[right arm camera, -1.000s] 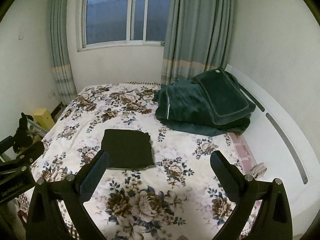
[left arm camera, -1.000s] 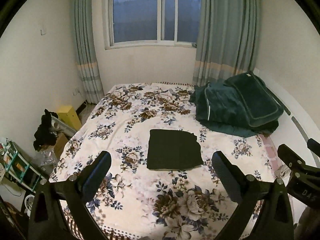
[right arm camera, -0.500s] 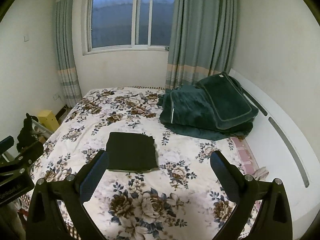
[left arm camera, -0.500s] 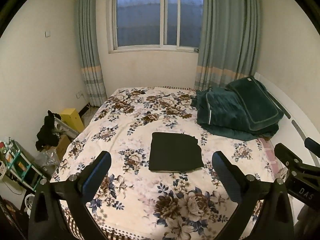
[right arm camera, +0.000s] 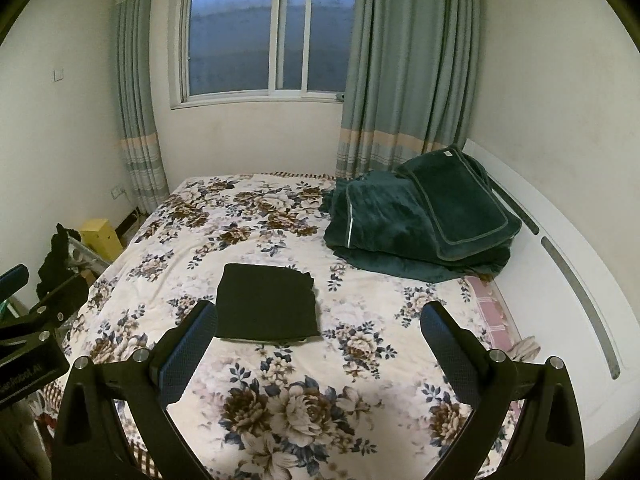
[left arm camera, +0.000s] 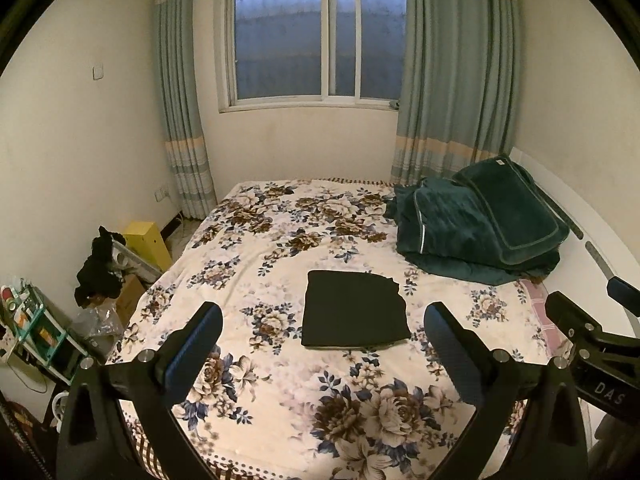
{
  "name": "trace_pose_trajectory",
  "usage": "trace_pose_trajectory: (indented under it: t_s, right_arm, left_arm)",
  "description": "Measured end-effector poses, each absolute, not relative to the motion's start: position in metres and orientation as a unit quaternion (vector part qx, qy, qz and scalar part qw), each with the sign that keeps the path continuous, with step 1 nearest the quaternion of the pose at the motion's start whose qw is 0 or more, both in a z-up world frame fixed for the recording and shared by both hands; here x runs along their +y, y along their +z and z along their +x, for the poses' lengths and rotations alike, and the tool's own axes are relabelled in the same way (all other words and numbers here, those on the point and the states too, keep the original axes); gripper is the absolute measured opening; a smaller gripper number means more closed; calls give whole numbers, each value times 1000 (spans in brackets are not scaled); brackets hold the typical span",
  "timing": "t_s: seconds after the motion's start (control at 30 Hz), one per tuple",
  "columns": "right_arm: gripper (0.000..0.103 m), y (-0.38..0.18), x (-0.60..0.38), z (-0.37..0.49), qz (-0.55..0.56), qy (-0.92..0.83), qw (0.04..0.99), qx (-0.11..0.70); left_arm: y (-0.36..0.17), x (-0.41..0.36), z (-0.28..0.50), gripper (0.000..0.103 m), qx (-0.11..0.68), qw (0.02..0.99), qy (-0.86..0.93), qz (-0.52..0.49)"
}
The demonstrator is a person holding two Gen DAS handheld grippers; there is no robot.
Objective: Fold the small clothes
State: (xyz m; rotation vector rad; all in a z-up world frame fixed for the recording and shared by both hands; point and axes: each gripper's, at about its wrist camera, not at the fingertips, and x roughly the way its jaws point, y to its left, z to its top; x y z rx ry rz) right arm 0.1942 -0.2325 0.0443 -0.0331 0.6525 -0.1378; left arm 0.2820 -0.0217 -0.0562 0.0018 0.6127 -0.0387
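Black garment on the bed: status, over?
Left gripper and right gripper open, empty, above the bed. Black garment lies folded flat, untouched. Green blanket piled apart; nothing in the way.

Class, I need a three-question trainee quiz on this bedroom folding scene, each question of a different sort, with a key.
1. True or false: the left tool is clamped on the folded black cloth garment.
2. Multiple choice: the heaped dark green plush blanket lies (A) on the floor, (B) at the far right of the floral bedspread, (C) on the windowsill.
3. Fill in: the right tool has its jaws ____ and holds nothing.

Key: 1 false, it is open above the bed, apart from the garment; 2 B; 3 open.
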Motion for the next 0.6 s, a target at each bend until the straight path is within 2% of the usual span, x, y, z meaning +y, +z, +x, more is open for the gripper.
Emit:
trace_pose_trajectory:
  t_s: [0.6]
  right_arm:
    - [103, 44, -229, 192, -14, -65, 945, 321]
  left_arm:
    - [-56, -21, 282, 103, 301, 954, -20, 0]
